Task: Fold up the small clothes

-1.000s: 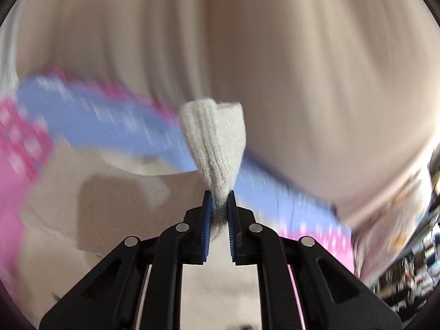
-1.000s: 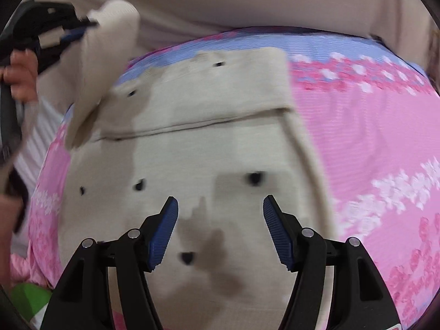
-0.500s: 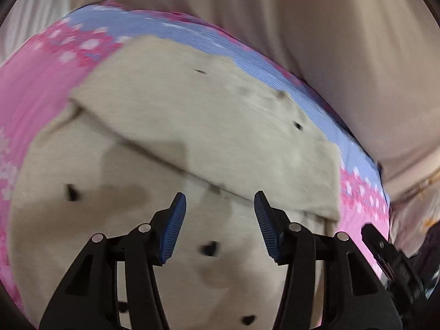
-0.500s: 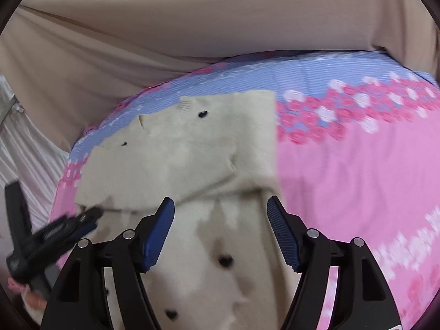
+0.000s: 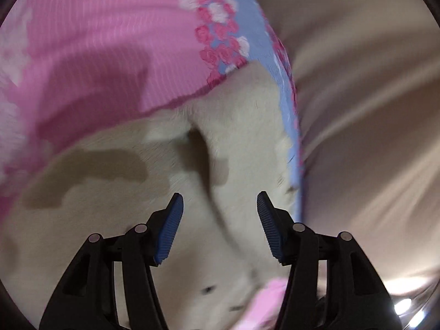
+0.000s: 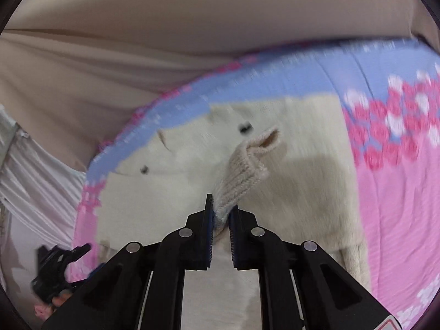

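On the pink and blue floral bedsheet (image 6: 396, 192) lies your cream knit sweater (image 6: 310, 176). Your right gripper (image 6: 220, 214) pinches its ribbed cuff (image 6: 244, 173); your left gripper (image 5: 218, 225) is opening, pads clear of cloth. No writing is readable.

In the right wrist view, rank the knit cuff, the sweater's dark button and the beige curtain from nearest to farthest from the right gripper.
1. Knit cuff: pinched in the right gripper.
2. Dark button: beyond the cuff, on the cream sweater.
3. Beige curtain: farthest, behind the bed's far edge.
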`<state>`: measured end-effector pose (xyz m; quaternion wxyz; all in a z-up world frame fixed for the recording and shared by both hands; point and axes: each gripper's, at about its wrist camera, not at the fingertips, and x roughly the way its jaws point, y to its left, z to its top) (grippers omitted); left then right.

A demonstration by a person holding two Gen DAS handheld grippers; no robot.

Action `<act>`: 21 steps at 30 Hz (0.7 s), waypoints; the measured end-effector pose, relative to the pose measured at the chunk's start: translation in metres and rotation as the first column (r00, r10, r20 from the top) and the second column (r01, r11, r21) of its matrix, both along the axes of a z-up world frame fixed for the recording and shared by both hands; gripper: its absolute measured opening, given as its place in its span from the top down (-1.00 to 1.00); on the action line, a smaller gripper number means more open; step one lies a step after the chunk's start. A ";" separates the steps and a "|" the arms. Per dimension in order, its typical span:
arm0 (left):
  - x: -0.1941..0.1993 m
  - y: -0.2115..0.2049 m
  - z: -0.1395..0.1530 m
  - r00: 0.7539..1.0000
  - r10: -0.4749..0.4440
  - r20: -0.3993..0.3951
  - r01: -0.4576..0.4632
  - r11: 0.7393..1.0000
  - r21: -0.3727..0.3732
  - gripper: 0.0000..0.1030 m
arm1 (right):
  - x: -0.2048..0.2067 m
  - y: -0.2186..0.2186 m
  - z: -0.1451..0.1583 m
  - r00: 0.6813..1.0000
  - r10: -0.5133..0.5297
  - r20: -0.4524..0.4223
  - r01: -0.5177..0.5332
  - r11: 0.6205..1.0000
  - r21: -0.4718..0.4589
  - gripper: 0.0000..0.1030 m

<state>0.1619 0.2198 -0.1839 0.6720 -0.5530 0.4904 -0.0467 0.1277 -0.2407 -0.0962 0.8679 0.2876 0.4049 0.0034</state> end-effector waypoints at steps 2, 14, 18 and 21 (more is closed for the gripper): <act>0.018 0.009 -0.013 0.996 0.081 -0.036 -0.083 0.995 -0.047 0.17 | 0.002 -0.005 0.026 0.998 0.002 0.057 -0.002 1.000 0.000 0.82; 0.028 0.010 -0.009 0.999 0.046 -0.009 -0.042 0.966 0.255 0.69 | -0.012 -0.039 -0.089 0.978 -0.049 -0.205 0.028 0.994 -0.104 0.84; 0.024 0.004 0.005 0.999 -0.026 0.021 0.017 0.935 0.355 0.65 | -0.019 -0.046 -0.073 0.981 -0.070 -0.182 0.054 0.994 -0.092 0.72; 0.015 -0.004 0.026 0.994 -0.091 0.058 0.055 0.891 0.450 0.39 | -0.026 -0.053 -0.054 0.985 -0.086 -0.150 0.070 0.991 -0.110 0.53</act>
